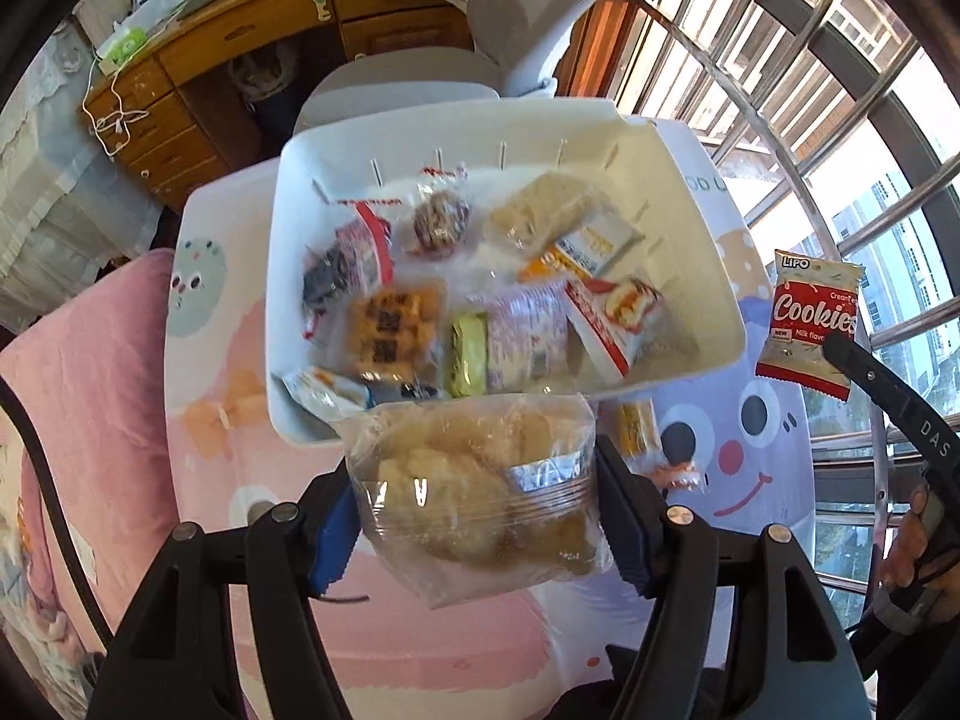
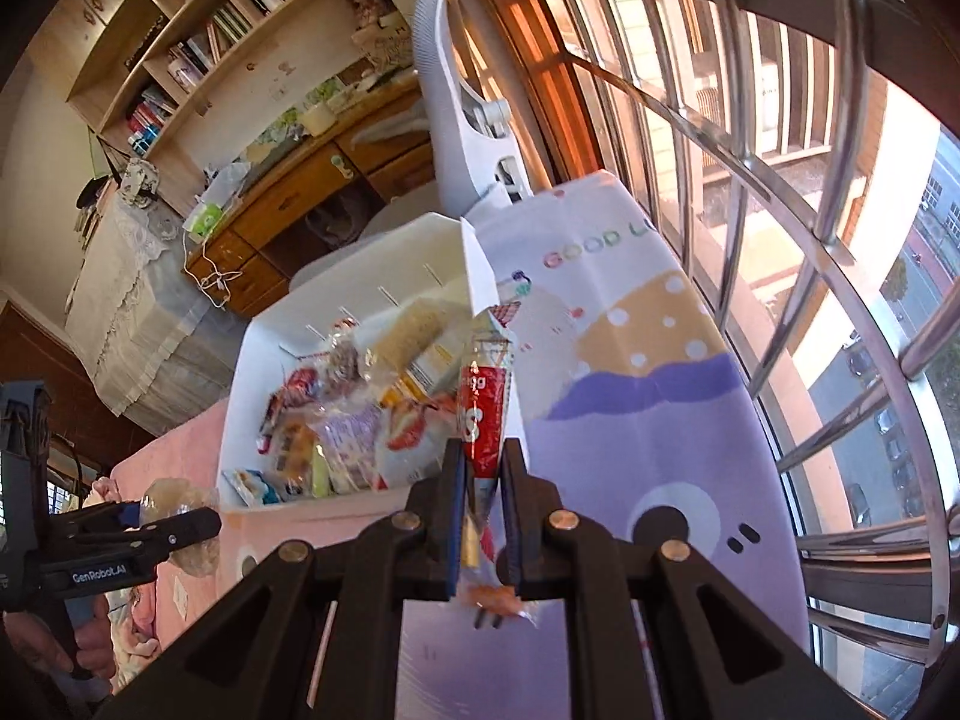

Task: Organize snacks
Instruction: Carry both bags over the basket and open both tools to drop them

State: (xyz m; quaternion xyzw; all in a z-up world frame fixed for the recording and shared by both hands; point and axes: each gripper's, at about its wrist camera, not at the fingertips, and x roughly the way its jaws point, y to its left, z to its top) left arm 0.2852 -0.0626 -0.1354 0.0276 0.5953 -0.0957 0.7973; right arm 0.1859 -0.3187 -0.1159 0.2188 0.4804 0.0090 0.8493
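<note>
My left gripper point(image 1: 474, 516) is shut on a clear bag of pale puffed snacks point(image 1: 480, 480), held just in front of the near edge of a white bin point(image 1: 288, 228). The bin holds several wrapped snacks, among them a waffle pack point(image 1: 393, 327). My right gripper point(image 2: 483, 480) is shut on a red and white Lipo cookies pack point(image 2: 483, 414), held edge-on above the table beside the bin's right wall point(image 2: 480, 264). That pack also shows in the left wrist view point(image 1: 810, 318), right of the bin. A small yellow snack point(image 1: 636, 426) lies on the table.
The bin sits on a cartoon-print tablecloth point(image 1: 744, 420) in pink, white and purple. A grey chair point(image 1: 480, 24) stands behind the table. A barred window point(image 1: 810, 90) is on the right. A wooden desk point(image 1: 198, 72) stands at the back left, and pink bedding point(image 1: 78, 360) lies left.
</note>
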